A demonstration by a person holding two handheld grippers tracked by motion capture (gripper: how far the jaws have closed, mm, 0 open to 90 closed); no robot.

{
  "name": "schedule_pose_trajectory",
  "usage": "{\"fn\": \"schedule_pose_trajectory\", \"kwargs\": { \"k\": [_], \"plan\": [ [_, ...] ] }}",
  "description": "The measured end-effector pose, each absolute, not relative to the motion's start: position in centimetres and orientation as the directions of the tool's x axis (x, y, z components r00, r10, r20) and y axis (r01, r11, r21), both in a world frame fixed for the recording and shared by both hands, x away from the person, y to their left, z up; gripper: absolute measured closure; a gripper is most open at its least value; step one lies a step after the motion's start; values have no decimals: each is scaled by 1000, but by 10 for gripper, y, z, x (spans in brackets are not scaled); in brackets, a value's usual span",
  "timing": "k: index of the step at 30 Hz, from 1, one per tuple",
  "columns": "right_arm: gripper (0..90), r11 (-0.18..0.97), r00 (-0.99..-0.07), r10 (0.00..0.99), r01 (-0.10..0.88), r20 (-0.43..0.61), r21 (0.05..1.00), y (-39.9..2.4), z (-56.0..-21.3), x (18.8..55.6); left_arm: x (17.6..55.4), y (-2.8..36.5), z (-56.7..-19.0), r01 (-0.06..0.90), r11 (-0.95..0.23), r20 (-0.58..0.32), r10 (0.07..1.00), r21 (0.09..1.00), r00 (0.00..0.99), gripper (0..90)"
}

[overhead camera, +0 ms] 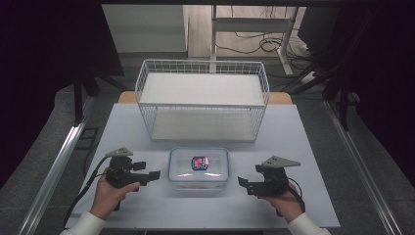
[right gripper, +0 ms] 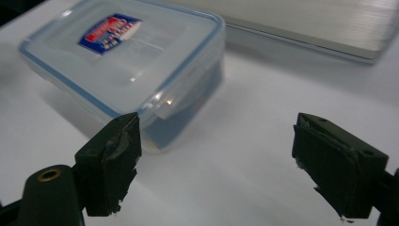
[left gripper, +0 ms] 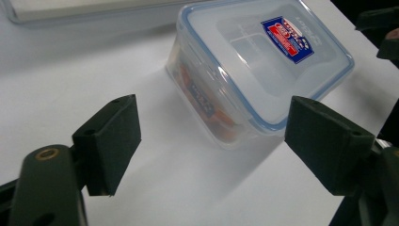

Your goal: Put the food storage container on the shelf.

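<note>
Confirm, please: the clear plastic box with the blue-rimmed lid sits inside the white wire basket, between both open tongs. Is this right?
Not inside. The high view shows the clear plastic box with the blue-rimmed lid on the table, in front of the white wire basket, between the open left tongs and right tongs.

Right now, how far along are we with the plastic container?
Looks done: the lid sits on the clear container, with something orange inside. In hand: nothing. The left gripper and right gripper flank it with jaws open, both off it. The side flap in the right gripper view appears unlatched. Likely left: latching, perhaps moving it to the wire basket behind.
</note>
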State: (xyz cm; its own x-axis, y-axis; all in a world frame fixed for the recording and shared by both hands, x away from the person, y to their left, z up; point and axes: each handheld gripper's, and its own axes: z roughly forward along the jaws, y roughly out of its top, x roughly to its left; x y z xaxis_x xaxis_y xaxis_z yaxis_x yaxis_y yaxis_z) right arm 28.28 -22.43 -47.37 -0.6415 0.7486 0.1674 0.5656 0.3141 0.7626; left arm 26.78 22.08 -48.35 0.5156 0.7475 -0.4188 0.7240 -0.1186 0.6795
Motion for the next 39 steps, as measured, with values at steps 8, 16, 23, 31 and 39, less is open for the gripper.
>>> {"fn": "schedule_pose_trajectory", "kwargs": {
  "k": [8, 16, 23, 31, 39],
  "plan": [
    [132, 293, -641, 719, 629, 268, 720, -205, -478, 305, 301, 210, -505, 800, -52, -541, 710, 598, 451, 144],
    [127, 237, -607, 707, 687, 364, 687, -192, -479, 321, 319, 196, -520, 849, -34, -668, 601, 527, 439, 167],
    [140, 198, -579, 671, 742, 462, 641, -184, -483, 333, 318, 194, -522, 856, -37, -703, 552, 515, 447, 280],
    [149, 172, -534, 655, 794, 534, 583, -180, -495, 345, 320, 193, -526, 863, -50, -716, 537, 502, 447, 326],
    [224, 169, -512, 639, 821, 574, 545, -177, -502, 349, 320, 193, -525, 872, -44, -724, 537, 488, 433, 348]
  ]
}}
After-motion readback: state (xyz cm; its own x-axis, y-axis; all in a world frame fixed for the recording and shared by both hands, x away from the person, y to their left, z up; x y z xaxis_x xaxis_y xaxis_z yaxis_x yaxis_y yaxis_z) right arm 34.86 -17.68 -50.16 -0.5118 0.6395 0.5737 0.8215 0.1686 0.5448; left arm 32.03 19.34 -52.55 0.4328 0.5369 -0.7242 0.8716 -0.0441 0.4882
